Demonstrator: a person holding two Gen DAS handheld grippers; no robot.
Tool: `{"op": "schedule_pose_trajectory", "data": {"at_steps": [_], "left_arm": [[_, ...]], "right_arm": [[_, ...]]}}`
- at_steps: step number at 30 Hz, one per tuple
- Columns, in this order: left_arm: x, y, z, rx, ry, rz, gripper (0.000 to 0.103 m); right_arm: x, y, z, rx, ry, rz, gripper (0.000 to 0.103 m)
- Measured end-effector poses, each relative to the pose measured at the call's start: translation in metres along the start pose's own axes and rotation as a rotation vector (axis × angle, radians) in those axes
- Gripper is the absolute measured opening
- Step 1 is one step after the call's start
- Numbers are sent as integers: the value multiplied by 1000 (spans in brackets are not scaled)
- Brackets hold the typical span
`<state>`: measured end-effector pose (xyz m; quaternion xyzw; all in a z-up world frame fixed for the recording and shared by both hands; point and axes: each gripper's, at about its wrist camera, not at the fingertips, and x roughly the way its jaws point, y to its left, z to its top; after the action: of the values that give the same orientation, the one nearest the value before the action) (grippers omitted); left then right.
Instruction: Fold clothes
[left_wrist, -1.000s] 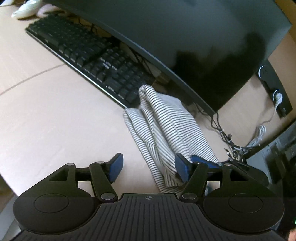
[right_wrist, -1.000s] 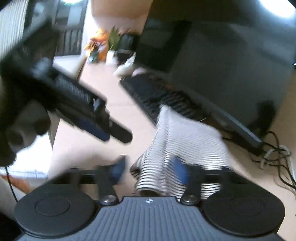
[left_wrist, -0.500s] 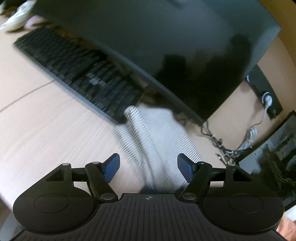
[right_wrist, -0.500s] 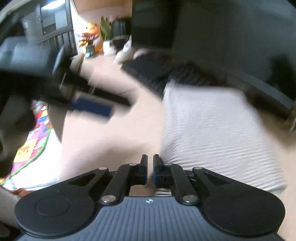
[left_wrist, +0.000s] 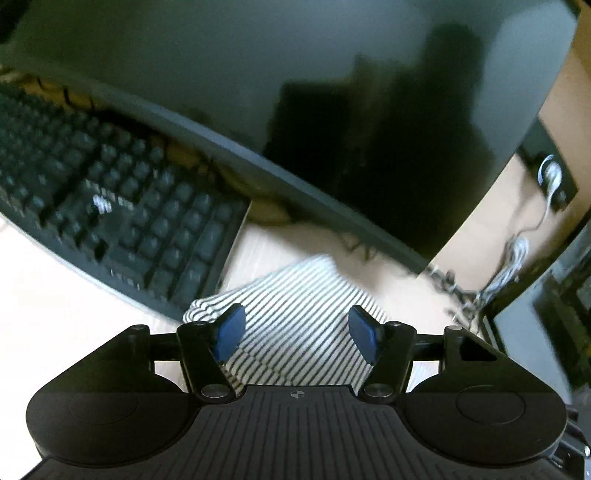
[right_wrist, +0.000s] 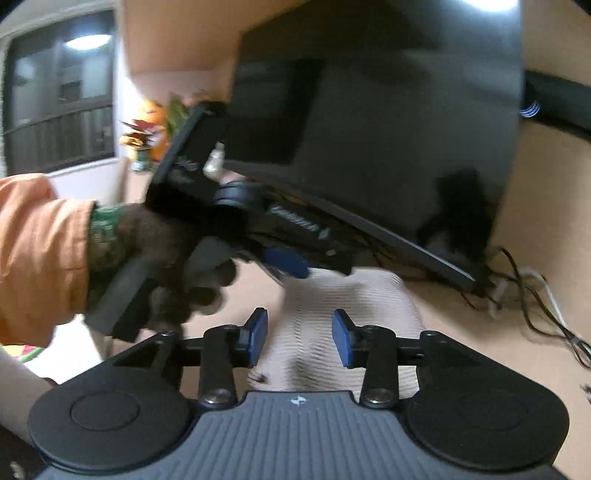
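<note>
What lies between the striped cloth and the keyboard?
Nothing: in the left wrist view the striped cloth lies right beside the keyboard, with only bare desk behind.

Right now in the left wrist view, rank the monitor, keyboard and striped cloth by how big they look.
1. monitor
2. keyboard
3. striped cloth, partly hidden behind the gripper, so it may really be larger.

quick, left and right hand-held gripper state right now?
left hand-held gripper: open, holding nothing, jaws just closing a little over the striped cloth.
right hand-held gripper: open, holding nothing, jaws just opened above the cloth.
</note>
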<state>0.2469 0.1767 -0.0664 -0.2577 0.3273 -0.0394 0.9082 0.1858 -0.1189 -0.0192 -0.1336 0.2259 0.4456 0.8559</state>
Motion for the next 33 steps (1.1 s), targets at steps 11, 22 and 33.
{"op": "schedule_pose_trajectory", "data": {"at_steps": [11,22,33], "left_arm": [[14,12,3,14,23,-21,68],[-36,-18,-10,67,55,-164,68],[-18,-6,-22,66,94,-133,69]], "right_arm": [[37,10,-10,91,153,-1,42],[28,-90,-23,562,119,-155,78],[40,-70,-20,526,117,-140,54]]}}
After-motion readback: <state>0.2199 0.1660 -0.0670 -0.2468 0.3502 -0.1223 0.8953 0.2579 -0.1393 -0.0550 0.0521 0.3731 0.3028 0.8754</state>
